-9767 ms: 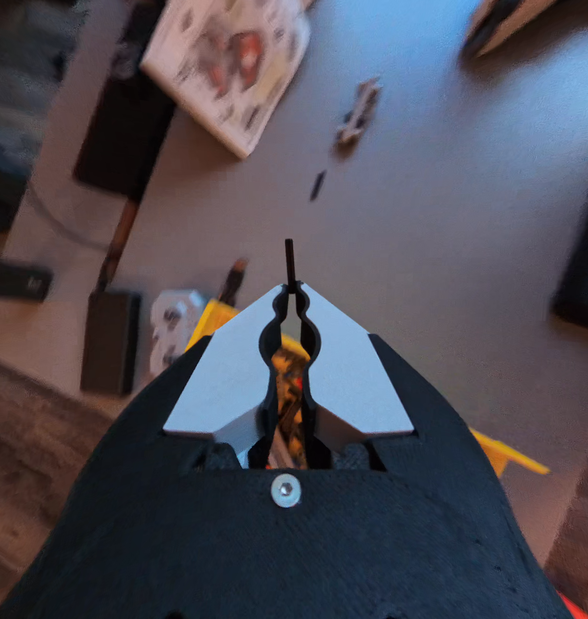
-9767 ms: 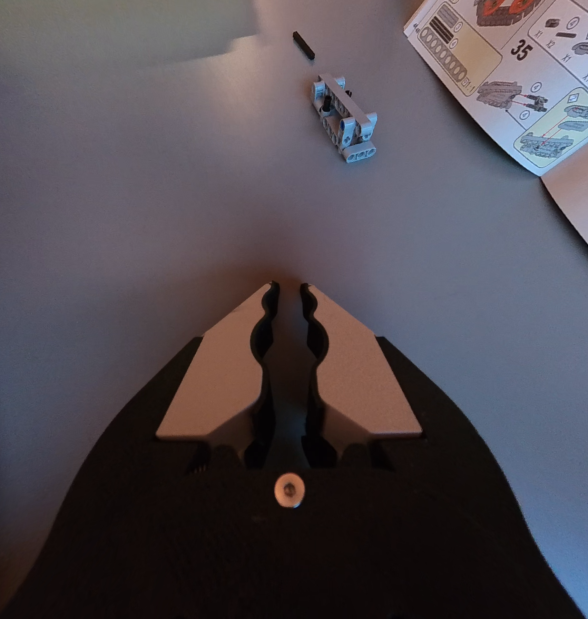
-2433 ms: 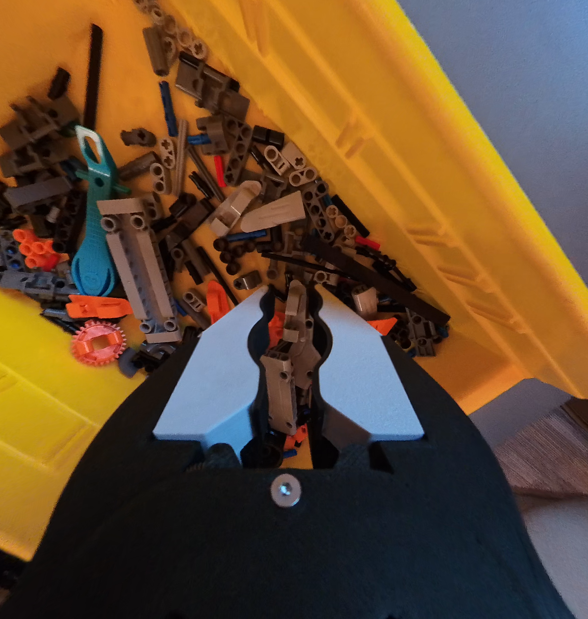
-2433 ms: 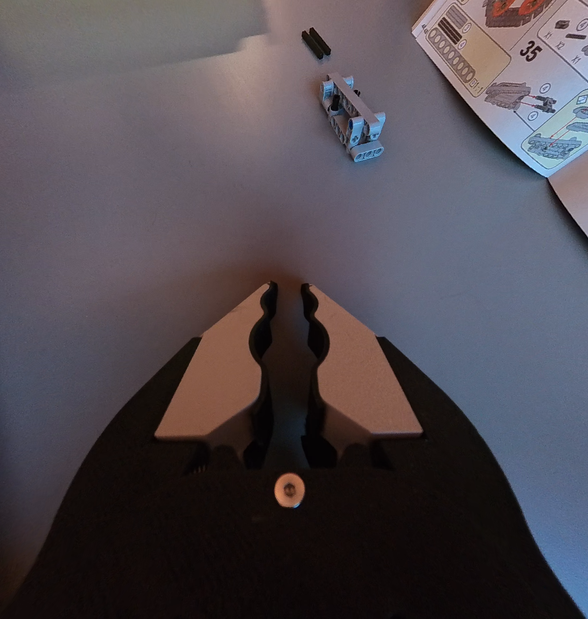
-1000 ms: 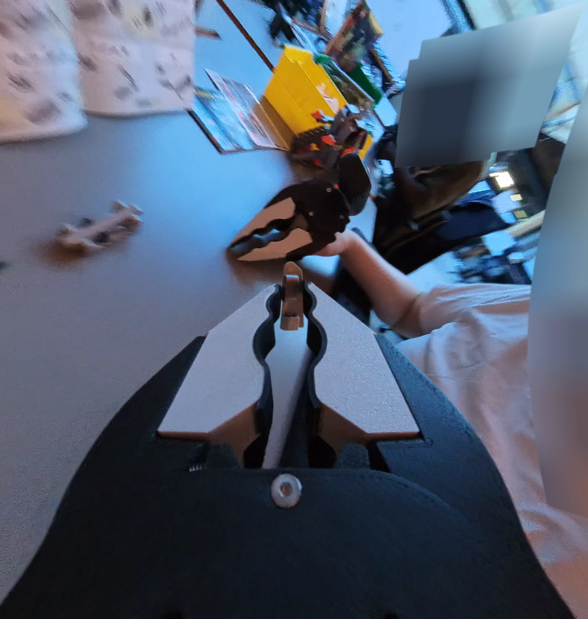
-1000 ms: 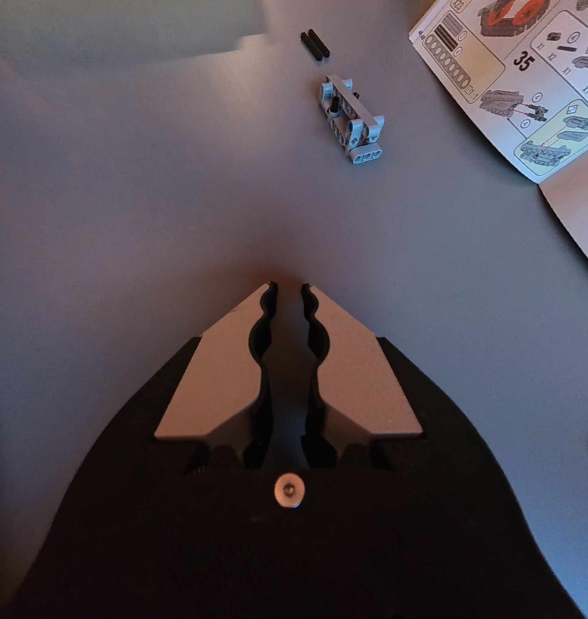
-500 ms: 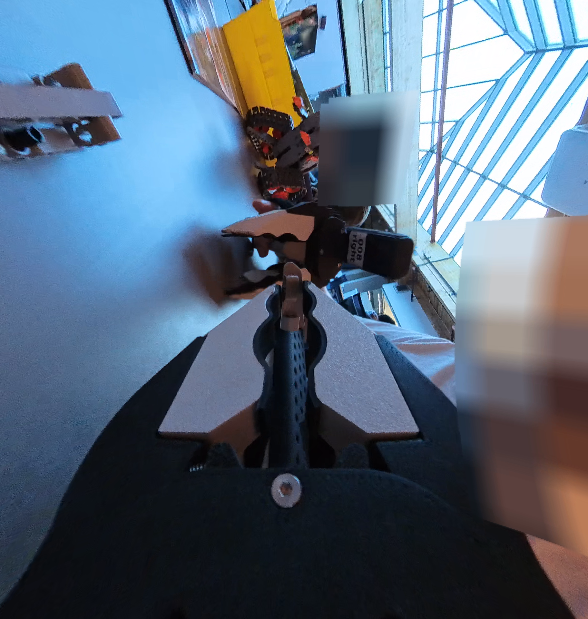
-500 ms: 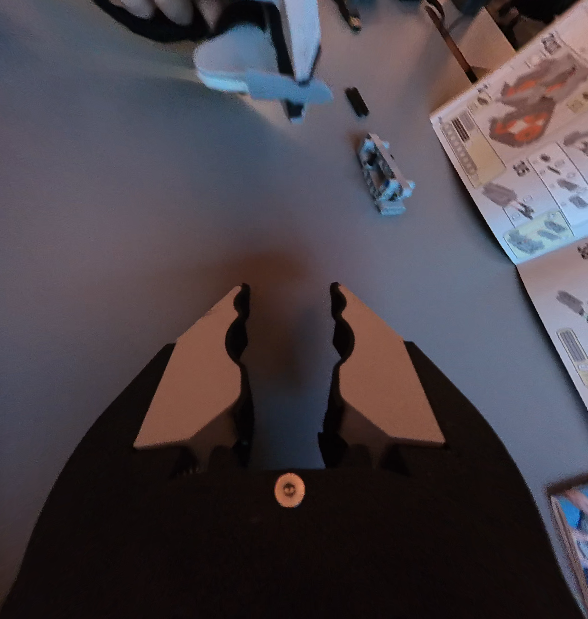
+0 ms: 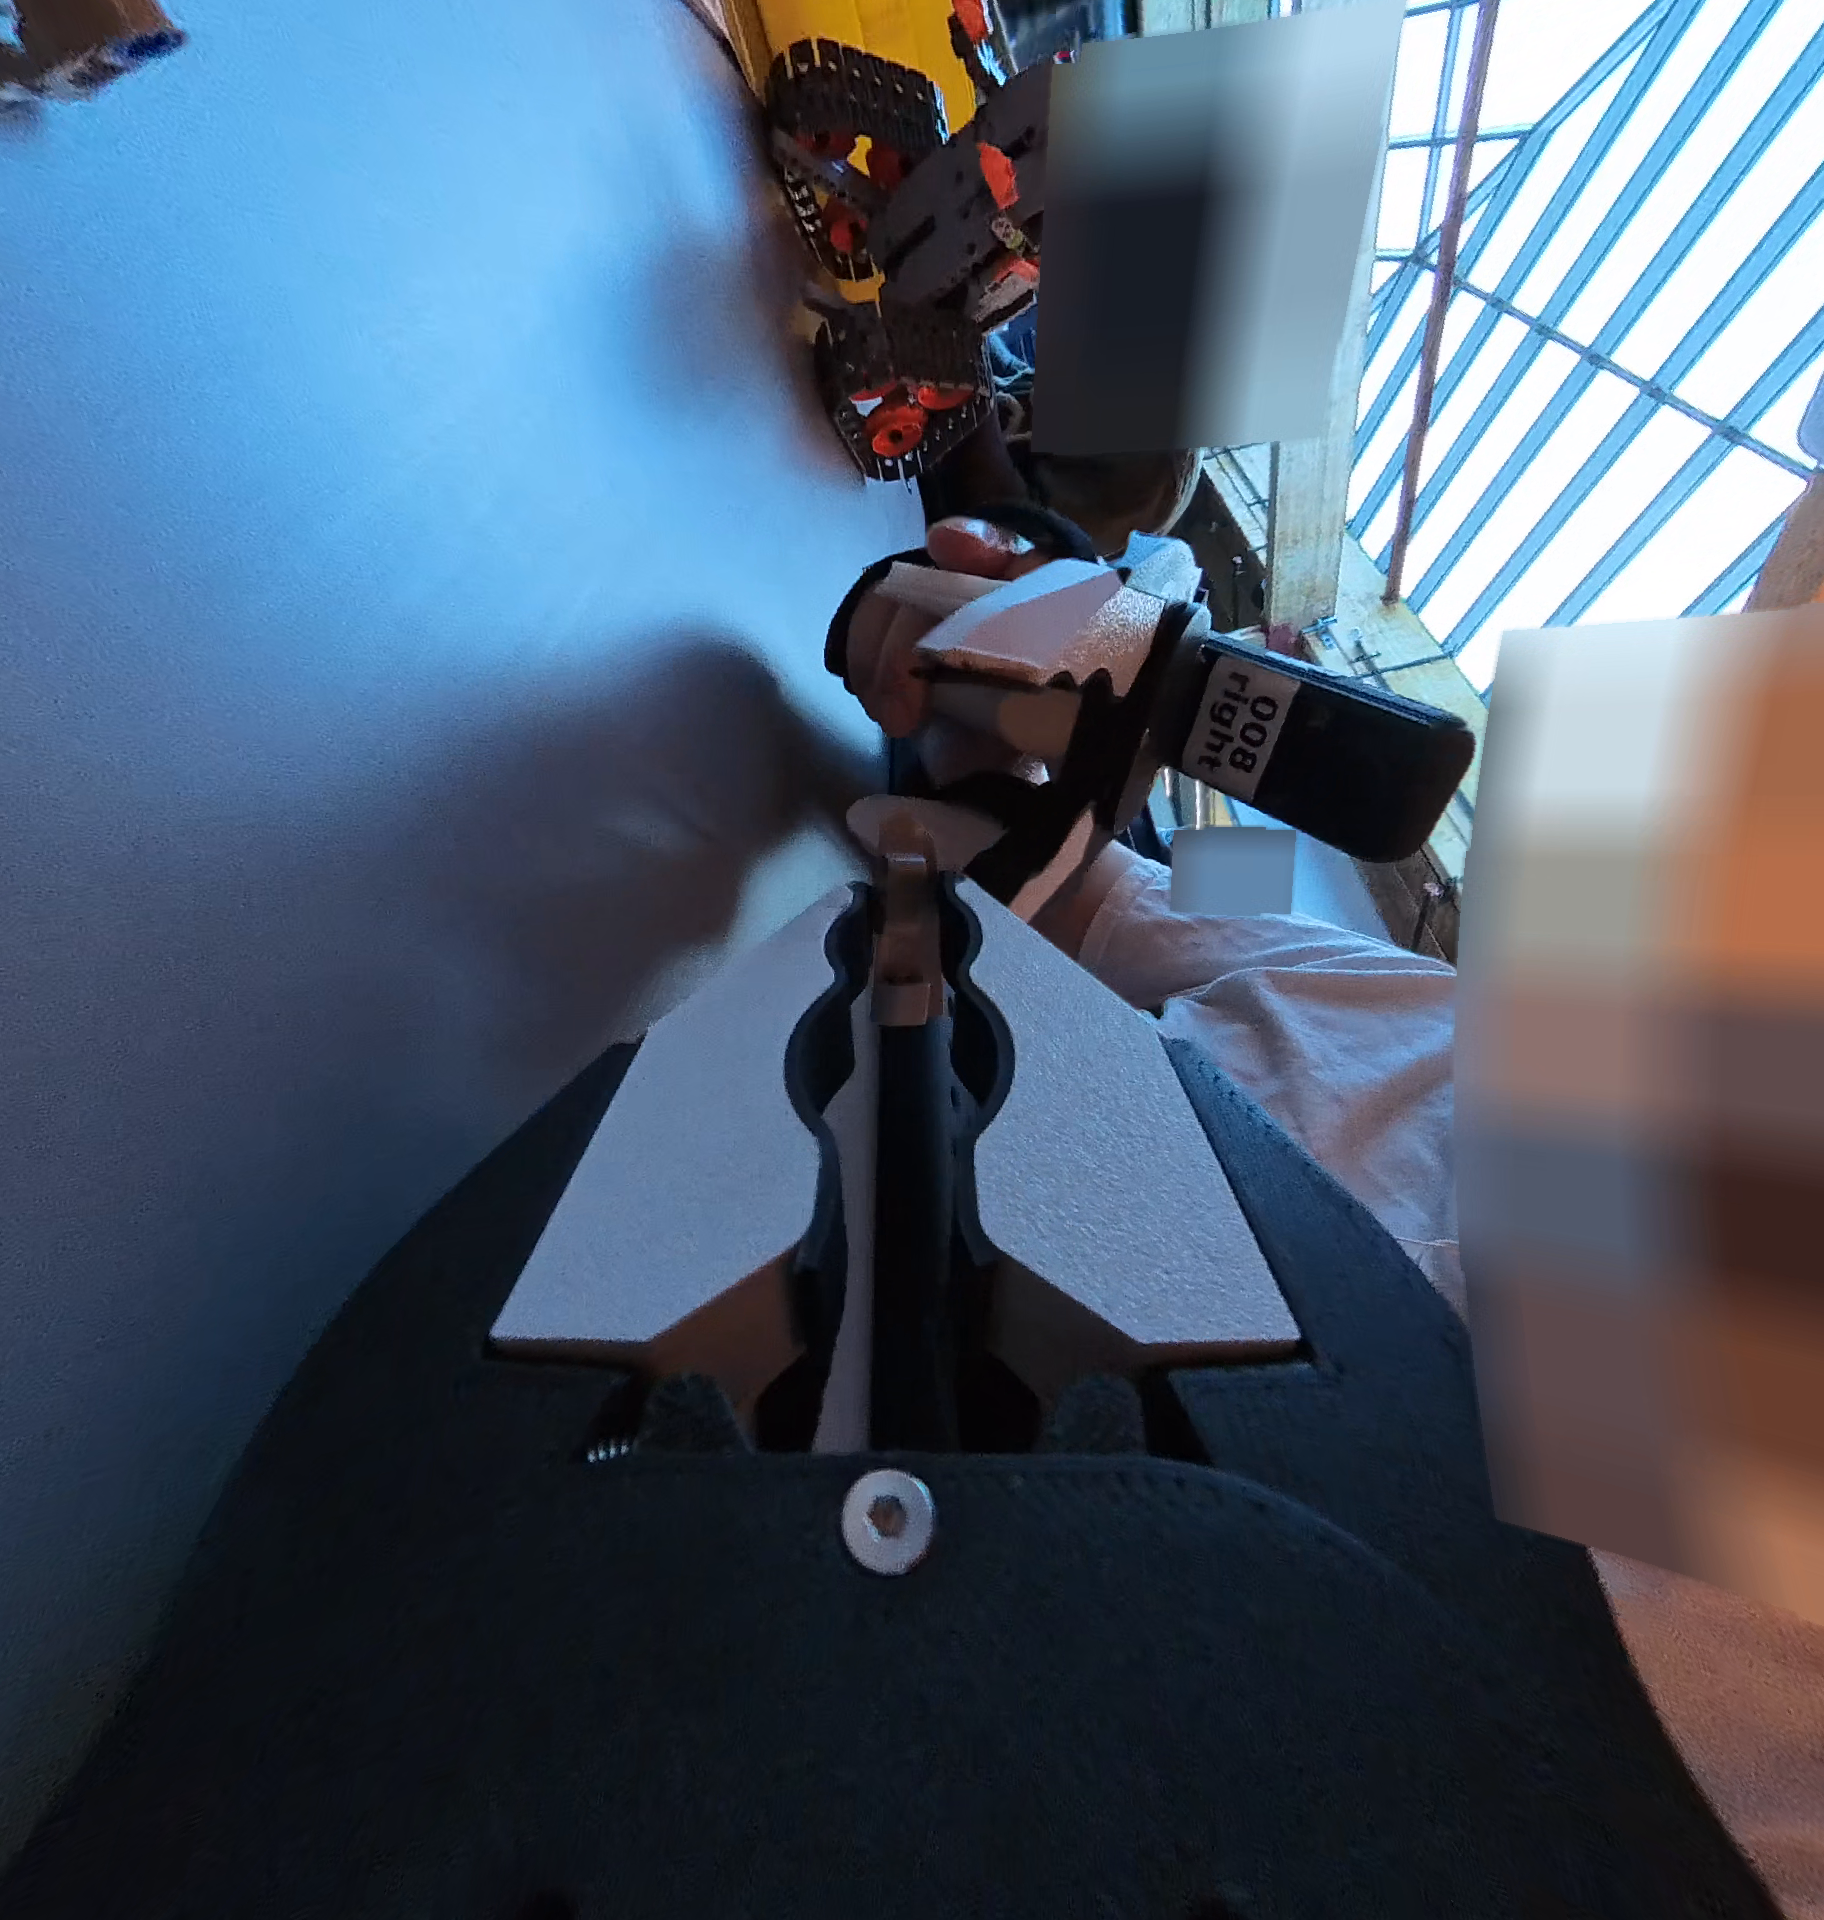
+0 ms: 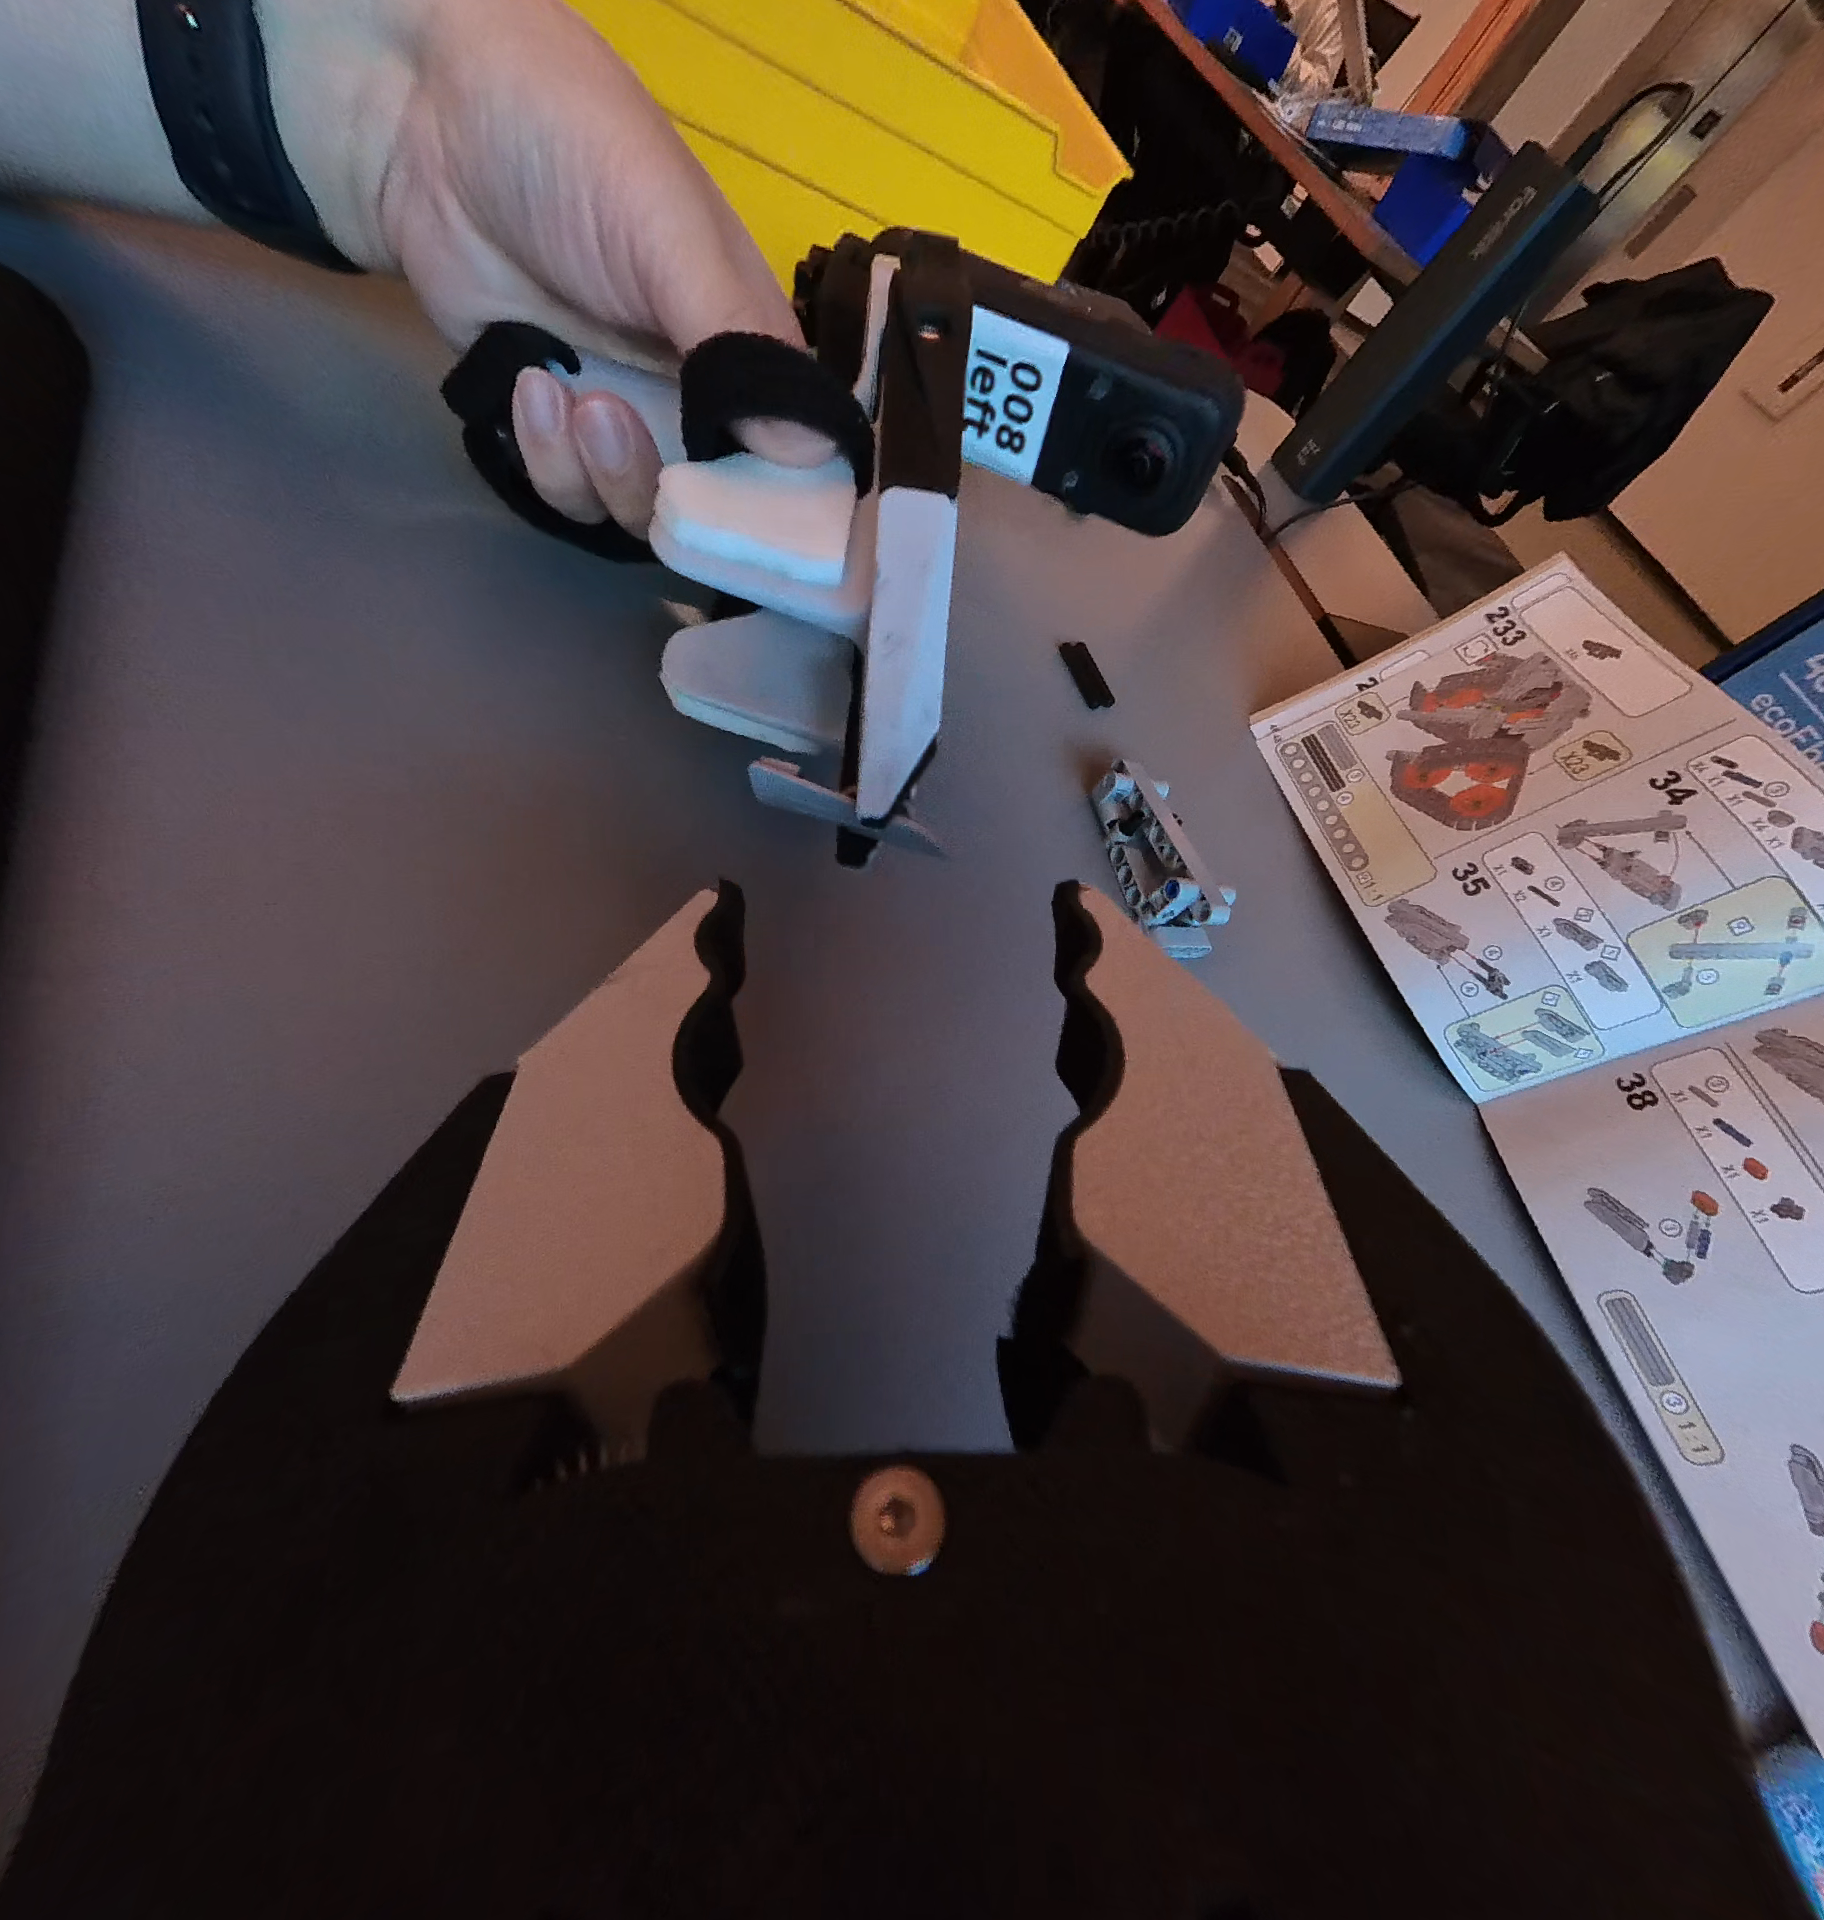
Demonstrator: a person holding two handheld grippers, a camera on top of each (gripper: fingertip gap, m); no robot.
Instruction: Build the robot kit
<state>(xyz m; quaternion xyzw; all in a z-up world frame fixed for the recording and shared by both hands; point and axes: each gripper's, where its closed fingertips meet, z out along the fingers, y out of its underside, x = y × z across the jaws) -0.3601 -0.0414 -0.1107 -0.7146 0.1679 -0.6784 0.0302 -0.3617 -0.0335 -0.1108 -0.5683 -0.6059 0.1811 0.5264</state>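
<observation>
Since half a second ago, right gripper jaws have spread wide; left gripper, at its 12 o'clock, pinches a small grey piece above the table. Approach slowly, squarely.

It looked like a hobby workshop: a grey worktable carried an open building-brick instruction booklet, yellow parts bins and a tracked brick model.
</observation>
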